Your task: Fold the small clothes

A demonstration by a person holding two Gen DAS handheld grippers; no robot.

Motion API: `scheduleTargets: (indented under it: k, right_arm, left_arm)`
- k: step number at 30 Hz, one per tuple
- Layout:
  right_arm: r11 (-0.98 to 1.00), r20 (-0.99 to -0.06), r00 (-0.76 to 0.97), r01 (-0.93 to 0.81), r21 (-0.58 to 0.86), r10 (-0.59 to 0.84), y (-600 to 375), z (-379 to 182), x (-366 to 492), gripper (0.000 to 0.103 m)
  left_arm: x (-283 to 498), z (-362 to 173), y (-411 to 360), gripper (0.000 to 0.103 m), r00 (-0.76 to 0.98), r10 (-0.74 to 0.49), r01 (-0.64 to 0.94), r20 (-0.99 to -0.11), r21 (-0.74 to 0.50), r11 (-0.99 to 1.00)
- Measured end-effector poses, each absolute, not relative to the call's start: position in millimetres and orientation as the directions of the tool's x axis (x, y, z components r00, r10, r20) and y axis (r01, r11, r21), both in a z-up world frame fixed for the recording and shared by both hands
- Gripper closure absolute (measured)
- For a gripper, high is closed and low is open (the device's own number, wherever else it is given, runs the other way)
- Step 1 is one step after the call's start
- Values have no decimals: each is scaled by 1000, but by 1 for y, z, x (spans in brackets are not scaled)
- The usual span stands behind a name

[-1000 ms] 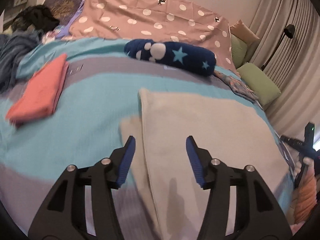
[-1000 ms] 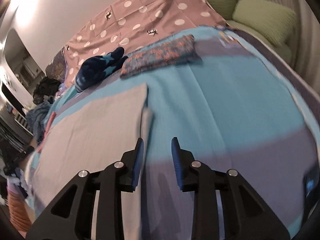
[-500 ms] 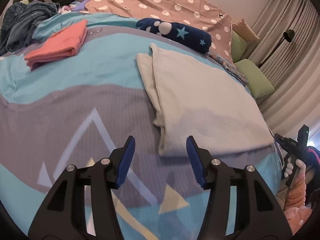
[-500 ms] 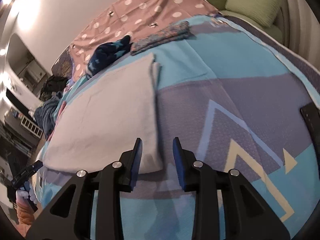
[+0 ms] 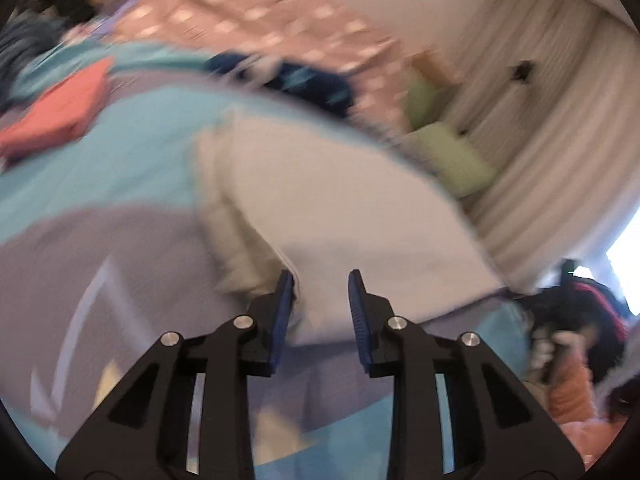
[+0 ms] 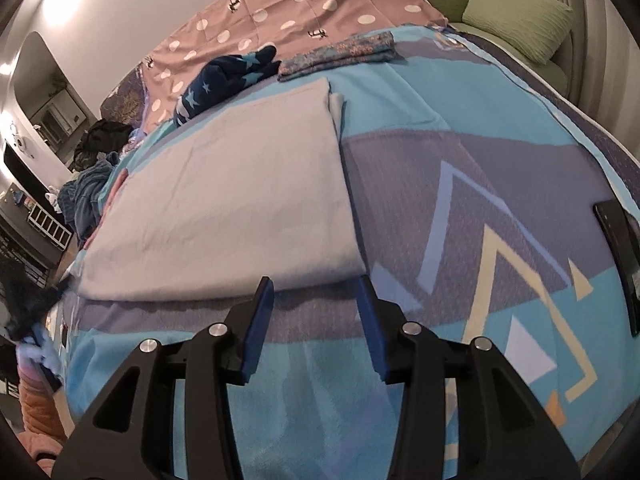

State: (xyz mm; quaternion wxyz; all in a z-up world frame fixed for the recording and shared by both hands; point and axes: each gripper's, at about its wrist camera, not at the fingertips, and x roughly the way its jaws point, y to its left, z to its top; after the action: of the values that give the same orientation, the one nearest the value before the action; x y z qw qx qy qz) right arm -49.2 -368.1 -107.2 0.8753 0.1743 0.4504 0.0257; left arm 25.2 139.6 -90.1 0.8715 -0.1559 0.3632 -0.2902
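Lying flat lengthwise away, white cloth (image 6: 224, 184); both grippers' fingers (image 6: 256, 320) (image 5: 282, 312) apart, empty.

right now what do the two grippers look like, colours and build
Both match: the left gripper and right gripper have matte black plastic linkage arms with triangular cut-outs, silver round pivot bolts, and flat blue fingers with ribbed inner faces. No cables or markings show.

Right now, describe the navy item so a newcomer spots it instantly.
Start at the bed with its blue and grey cover. Beyond the far edge of the pale cloth, against the pink dotted sheet, lies a navy bundle. Only it has light stars; the folded cloth beside it is flat and mottled.
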Motion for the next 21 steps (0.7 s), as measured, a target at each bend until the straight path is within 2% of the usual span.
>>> scheduleTargets:
  k: [2,5,9,15,17,21]
  right_arm:
    - [942,-781,596,117,315,187,-364,-104,-51,59]
    - [958,-775,614,104,267,149,-352,-92,-52,59]
    - [983,-756,646,47,177,105,-322,-72,-49,59]
    - [961,-740,623,-252,118,254,-220,-61,-32,58]
    - [911,-738,590,-404,83,328,-165,-65,-30,58]
    - [805,-751,537,-593,-13,383,-81,-74,-31,58]
  left_arm:
    - [22,-79,129,62,575,-621,440,-532,-439,783]
    - [20,-83,126,60,570,-608,448,-553,-411,794]
    - [18,-110,152,60,568,-582,355,-581,-465,811]
    - [3,-134,192,60,587,-538,236,-606,-507,829]
    - [-2,-137,201,59,597,-519,213,-612,-503,838]
    - [-7,-139,216,58,617,-490,184,-616,-493,850]
